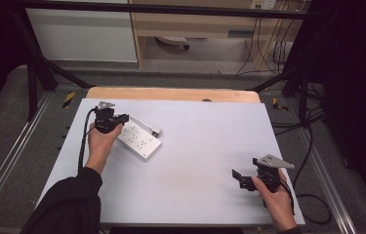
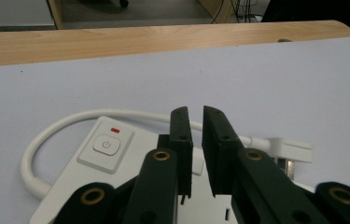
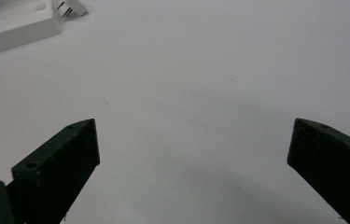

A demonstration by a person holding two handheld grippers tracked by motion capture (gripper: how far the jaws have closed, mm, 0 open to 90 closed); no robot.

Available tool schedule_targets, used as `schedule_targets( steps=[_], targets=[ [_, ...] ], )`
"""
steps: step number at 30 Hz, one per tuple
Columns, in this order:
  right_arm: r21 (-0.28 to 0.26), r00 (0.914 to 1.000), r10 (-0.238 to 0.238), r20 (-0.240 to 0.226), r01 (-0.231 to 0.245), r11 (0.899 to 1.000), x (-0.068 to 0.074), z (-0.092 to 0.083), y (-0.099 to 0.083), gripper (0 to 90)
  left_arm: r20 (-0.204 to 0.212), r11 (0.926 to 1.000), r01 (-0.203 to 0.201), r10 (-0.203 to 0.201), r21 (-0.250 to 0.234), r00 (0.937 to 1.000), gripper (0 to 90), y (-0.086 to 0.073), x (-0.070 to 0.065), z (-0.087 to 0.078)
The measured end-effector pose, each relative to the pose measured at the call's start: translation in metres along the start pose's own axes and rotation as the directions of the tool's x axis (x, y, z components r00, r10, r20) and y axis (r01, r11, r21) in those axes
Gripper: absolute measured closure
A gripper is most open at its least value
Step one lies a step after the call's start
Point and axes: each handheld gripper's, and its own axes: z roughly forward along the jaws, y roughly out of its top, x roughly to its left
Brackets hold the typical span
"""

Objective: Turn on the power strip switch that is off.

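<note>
While the left tongs [image 2: 197,112] hover over the power strip [image 1: 139,139], bare table [image 1: 210,146] surrounds the spread right tongs [image 3: 191,149].

A power strip [image 1: 139,140] lies at the table's [image 1: 205,146] far left, its plug [image 1: 156,130] just behind

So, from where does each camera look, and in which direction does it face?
High view: above the person's side, facing forward and down on the table; both forearms, left gripper, right gripper.
Left gripper view: rides the left gripper, over the power strip; jaws nearly closed.
Right gripper view: rides the right gripper, facing bare table; jaws wide apart.
Shared: all three views show the power strip.
</note>
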Motion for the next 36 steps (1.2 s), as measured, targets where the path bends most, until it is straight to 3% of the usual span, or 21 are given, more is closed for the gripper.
schedule_targets(
  steps=[8,36],
  targets=[
    [-0.004,1.0,-0.005,-0.007,0.005,1.0,0.0,0.0,0.0,2.6,0.014,0.9997,0.025,-0.025,0.006,0.9996,89.9,-0.002,0.002,0.006],
    [0.002,1.0,0.005,0.0,-0.005,1.0,-0.001,0.001,0.0,2.9,0.059,0.9949,-0.045,0.04,0.09,0.9974,90.0,-0.011,-0.014,0.022]
  ],
)
